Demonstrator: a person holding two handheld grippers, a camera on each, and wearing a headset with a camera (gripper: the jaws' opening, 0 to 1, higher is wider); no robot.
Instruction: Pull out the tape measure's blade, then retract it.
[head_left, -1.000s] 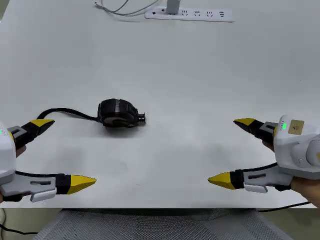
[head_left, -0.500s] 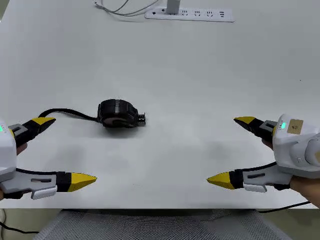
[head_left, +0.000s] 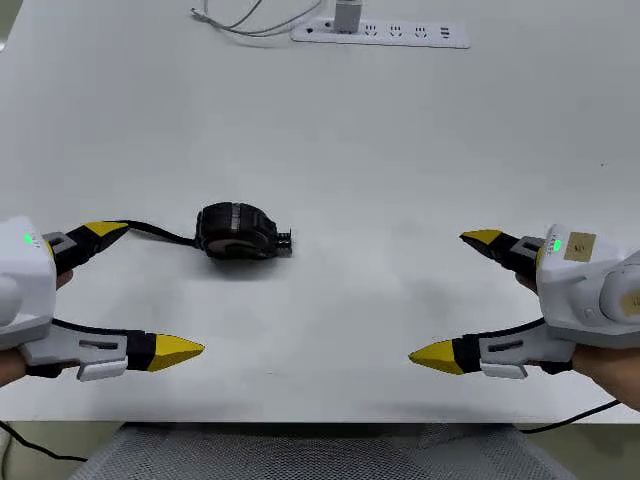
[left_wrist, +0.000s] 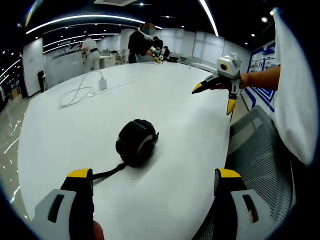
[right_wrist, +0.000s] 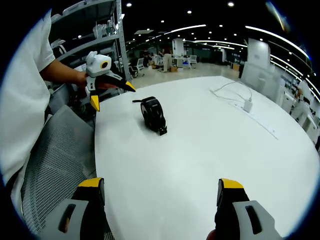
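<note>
Apart: tape measure, left hand-held gripper

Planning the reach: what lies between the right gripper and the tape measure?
Bare white table, as the head view shows, from the right gripper to the tape measure.

white table | power strip far edge | white cable | probably mesh chair

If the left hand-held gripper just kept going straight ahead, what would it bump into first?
Probably the round black tape measure on the white table; it lies ahead between the open jaws of the left hand-held gripper. Its black strap may touch one jaw first.
</note>
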